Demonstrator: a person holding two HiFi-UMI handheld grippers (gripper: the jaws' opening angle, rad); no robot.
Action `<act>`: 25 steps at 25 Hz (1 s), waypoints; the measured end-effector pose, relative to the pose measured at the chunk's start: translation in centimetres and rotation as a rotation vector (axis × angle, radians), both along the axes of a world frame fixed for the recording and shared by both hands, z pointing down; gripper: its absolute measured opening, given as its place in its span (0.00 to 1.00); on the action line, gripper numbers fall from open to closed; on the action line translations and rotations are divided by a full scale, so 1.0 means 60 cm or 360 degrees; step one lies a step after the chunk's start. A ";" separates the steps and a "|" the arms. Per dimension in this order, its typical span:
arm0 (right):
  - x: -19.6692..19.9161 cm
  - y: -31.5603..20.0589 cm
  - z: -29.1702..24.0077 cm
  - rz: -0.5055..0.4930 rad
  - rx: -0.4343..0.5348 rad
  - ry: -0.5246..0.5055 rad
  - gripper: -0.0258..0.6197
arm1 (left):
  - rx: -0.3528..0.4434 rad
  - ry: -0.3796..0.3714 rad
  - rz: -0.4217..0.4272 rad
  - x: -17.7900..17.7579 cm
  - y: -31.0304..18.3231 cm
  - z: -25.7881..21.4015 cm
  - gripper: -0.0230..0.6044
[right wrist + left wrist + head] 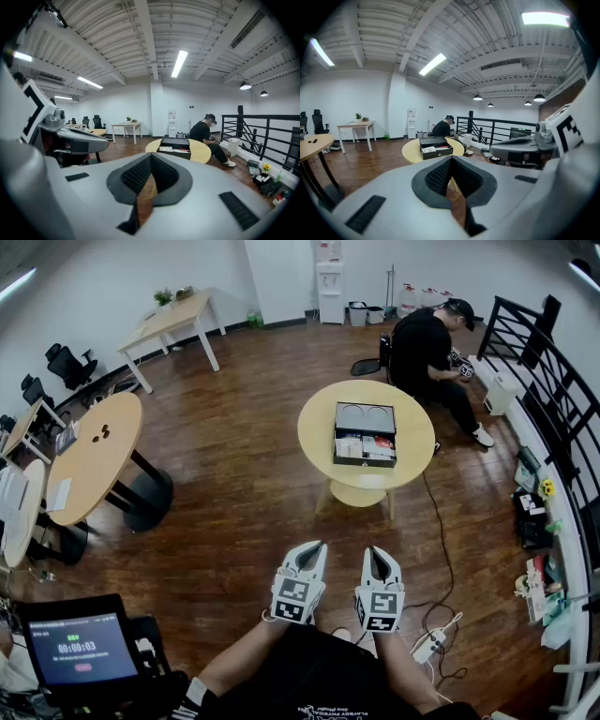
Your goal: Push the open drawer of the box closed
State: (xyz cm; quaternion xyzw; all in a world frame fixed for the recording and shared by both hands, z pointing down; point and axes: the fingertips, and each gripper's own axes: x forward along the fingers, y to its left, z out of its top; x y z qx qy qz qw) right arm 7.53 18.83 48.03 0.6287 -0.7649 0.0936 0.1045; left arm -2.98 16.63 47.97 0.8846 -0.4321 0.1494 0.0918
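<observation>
Both claws hang at bottom centre, left gripper [315, 547] and right gripper [372, 552] pinched closed on nothing, fine since pushing needs no grip. Box [365, 418] with open drawer [366, 448] sits upper centre on round table [319, 432], well apart.

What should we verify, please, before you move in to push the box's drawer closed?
1. Drawer open: ok. The drawer juts from the box, its contents showing.
2. Grippers free: ok. The left gripper and right gripper are both shut on nothing.
3. Box within reach: not ok. Both grippers are held near the body, well short of the round table.
4. Walking path: ok, with care. A cable runs along the floor to the right.
5. Bystander apart from the box: ok. The seated person is beyond the table.
</observation>
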 end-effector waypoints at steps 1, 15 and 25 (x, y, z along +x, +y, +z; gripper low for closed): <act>0.000 0.001 0.002 0.0005 -0.0006 0.0003 0.05 | -0.0015 0.0014 0.0006 0.003 0.001 -0.002 0.03; -0.055 -0.170 -0.015 0.0081 -0.0034 0.0050 0.05 | -0.0080 0.0111 0.0056 -0.048 -0.185 -0.016 0.03; -0.077 -0.254 -0.028 0.0181 -0.0006 0.0068 0.05 | -0.0063 0.0115 0.0140 -0.076 -0.263 -0.010 0.03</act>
